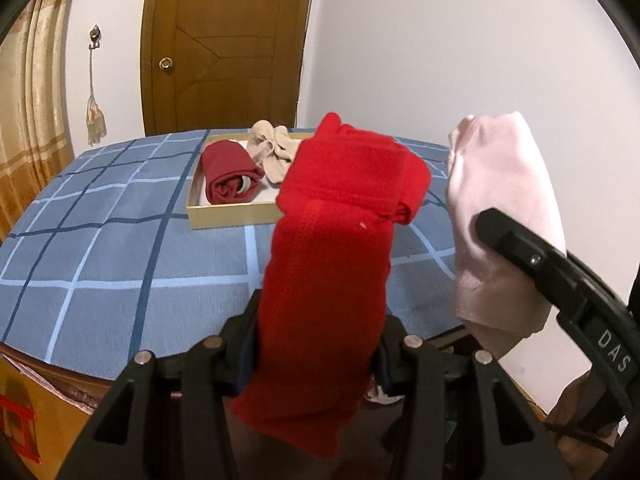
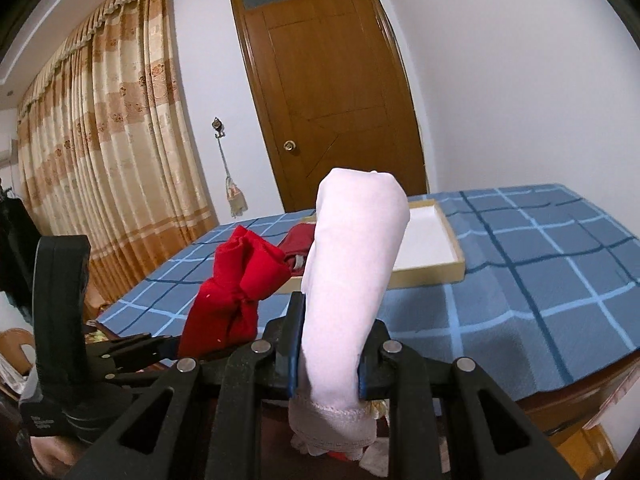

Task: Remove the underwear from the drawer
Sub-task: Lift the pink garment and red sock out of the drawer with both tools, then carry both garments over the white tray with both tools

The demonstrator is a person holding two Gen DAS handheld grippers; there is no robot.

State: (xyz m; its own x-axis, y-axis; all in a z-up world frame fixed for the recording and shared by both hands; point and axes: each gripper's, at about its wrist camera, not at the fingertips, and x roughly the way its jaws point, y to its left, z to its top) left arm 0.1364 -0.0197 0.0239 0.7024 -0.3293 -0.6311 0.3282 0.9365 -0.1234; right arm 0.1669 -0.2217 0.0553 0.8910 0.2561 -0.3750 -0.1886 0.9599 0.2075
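Your left gripper (image 1: pixel 320 344) clamps the red roll (image 1: pixel 336 248), your right gripper (image 2: pixel 326 364) the pink roll (image 2: pixel 352 264); beyond your fingers, two pieces remain in the drawer (image 1: pixel 232 216)

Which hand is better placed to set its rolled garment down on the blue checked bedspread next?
Hard to call: left gripper clamps the bright red rolled garment, right gripper the pale pink one, both above the bedspread. Right, slightly, nearer its edge.
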